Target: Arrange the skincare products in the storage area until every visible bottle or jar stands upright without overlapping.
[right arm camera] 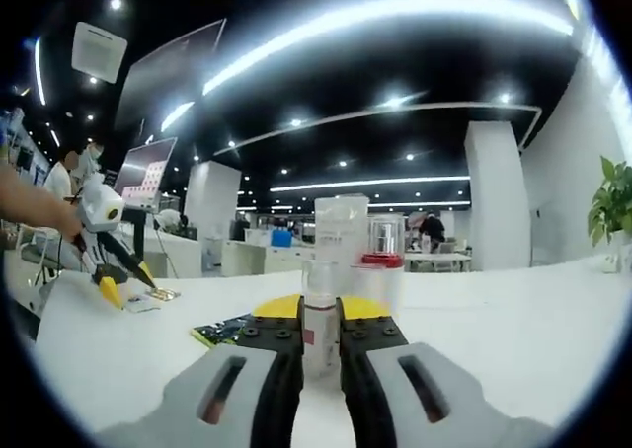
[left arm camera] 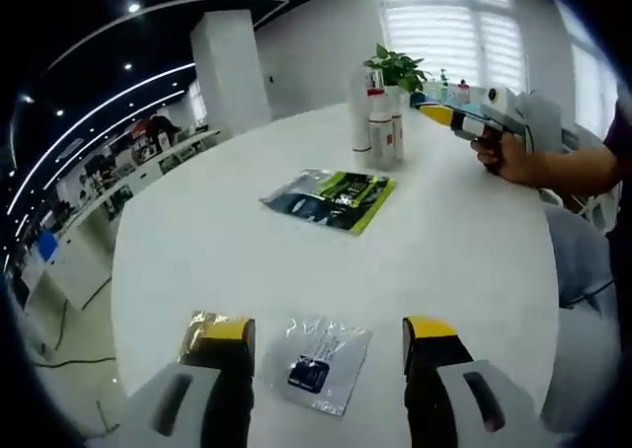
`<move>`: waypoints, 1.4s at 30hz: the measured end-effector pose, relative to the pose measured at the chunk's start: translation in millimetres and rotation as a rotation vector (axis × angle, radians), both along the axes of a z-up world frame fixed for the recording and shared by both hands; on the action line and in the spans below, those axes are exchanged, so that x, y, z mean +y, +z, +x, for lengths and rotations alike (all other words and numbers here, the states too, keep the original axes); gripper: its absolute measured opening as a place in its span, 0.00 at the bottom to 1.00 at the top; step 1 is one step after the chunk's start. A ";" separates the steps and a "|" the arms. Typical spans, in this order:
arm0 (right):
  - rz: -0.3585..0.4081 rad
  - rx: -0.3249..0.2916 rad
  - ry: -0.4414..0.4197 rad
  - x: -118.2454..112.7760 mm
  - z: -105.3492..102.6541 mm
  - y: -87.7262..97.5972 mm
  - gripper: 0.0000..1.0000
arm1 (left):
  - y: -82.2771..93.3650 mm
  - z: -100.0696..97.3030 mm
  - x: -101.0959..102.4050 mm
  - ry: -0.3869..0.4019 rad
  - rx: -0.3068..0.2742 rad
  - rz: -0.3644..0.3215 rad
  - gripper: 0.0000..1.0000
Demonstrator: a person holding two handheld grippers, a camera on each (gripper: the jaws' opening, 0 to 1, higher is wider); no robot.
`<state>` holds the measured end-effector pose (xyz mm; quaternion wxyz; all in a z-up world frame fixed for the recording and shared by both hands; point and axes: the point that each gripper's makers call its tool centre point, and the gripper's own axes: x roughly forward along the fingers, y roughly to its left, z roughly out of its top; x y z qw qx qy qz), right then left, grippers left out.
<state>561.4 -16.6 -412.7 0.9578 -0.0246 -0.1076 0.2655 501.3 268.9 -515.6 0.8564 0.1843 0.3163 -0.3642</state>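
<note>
1. In the left gripper view, the left gripper (left arm camera: 326,344) is hovering low over the white round table (left arm camera: 464,241) with its yellow-tipped jaws standing wide apart and nothing gripped between them.
2. A clear sachet (left arm camera: 318,362) with a dark label is lying flat on the table in the gap between those jaws, and a gold foil packet (left arm camera: 200,330) is peeking out just beside the left jaw.
3. Farther along the table, a dark green and yellow pouch (left arm camera: 329,198) is lying flat, well apart from the sachet.
4. Beyond the pouch, a cluster of pale bottles (left arm camera: 378,122) is standing upright near the far edge, with a potted plant (left arm camera: 398,70) just behind them.
5. The right gripper (left arm camera: 433,112) is reaching in from the right, held by a person's hand (left arm camera: 506,154), its yellow tip right at the bottles.
6. In the right gripper view, the right gripper (right arm camera: 320,341) is pinching a slim clear bottle (right arm camera: 319,325) between nearly closed jaws; the bottle is standing upright.
7. Just behind it, a taller clear-capped bottle (right arm camera: 341,233) and a jar with a red band (right arm camera: 382,254) are standing close together.
8. To the left, the left gripper (right arm camera: 126,282) is pointing down at the table over the small packets, with the pouch (right arm camera: 225,330) lying between it and the bottles.
</note>
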 end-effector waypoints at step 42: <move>-0.010 0.019 0.048 8.0 -3.6 -3.7 0.06 | -8.2 -16.5 11.0 -0.260 0.356 0.445 0.42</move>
